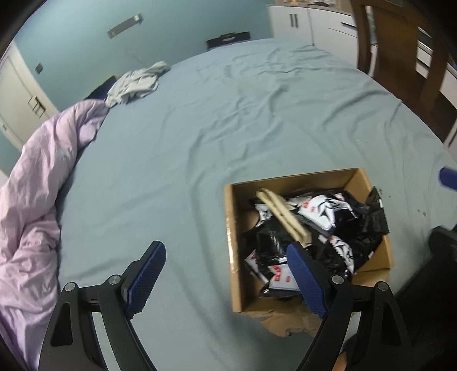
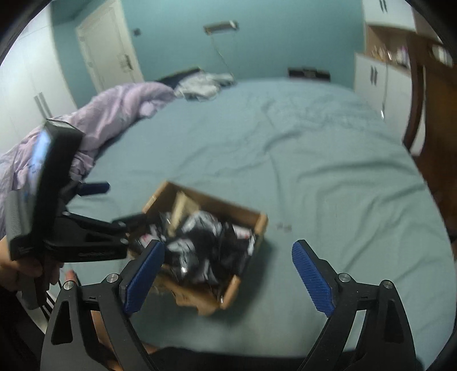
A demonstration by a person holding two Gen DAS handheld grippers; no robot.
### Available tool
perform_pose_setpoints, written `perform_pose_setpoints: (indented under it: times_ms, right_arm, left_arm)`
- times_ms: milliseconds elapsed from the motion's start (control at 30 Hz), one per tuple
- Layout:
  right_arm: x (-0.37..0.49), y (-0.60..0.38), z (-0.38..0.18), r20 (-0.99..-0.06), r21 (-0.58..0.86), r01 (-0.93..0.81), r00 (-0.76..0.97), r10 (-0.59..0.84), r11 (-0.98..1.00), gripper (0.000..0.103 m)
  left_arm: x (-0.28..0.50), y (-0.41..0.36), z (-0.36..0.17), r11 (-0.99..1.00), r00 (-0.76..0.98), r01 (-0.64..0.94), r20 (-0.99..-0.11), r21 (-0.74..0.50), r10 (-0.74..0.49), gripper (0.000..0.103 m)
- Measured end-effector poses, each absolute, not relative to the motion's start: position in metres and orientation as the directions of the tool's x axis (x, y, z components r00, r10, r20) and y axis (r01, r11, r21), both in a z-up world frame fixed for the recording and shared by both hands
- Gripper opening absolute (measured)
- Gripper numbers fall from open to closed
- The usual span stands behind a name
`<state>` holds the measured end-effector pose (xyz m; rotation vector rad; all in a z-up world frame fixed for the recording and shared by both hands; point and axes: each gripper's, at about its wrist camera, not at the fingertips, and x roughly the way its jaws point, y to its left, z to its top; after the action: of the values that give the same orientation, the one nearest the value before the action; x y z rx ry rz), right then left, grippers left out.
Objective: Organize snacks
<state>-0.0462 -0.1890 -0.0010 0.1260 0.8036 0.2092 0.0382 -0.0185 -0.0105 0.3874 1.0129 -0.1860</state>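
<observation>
A brown cardboard box sits on the blue-green bed sheet, full of black-and-white snack packets with a beige bar lying on top. My left gripper is open and empty, its right finger over the box's near left part. In the right wrist view the box is blurred, with my right gripper open and empty just in front of it. The left gripper also shows in the right wrist view, reaching over the box's left edge.
A lilac duvet is bunched along the left side of the bed. A grey garment lies at the far edge. A wooden chair and white cabinets stand to the right. The sheet is wrinkled.
</observation>
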Motion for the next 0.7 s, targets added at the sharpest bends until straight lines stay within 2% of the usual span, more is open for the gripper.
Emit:
perform_pose_setpoints:
  times_ms: [133,267,700]
  right_arm:
    - [-0.011,-0.189,-0.008,-0.771,0.214,-0.064,0.602,0.208,0.975,0.091]
    - [-0.005,-0.193,0.002,-0.772,0.215,-0.017,0.609,0.18,0.977,0.091]
    - [-0.013,-0.187,-0.008,-0.766,0.202,-0.029,0.618,0.176,0.979,0.091]
  left_arm:
    - [0.037,-0.023,-0.012,0.904,0.531,0.338,-0.846,0.261,0.046,0.088]
    - [0.037,-0.025,-0.015,0.893,0.517,0.359,-0.855,0.272,0.053,0.088]
    - [0.034,-0.034,-0.018,0.874,0.52,0.386,-0.852,0.295,0.058,0.088]
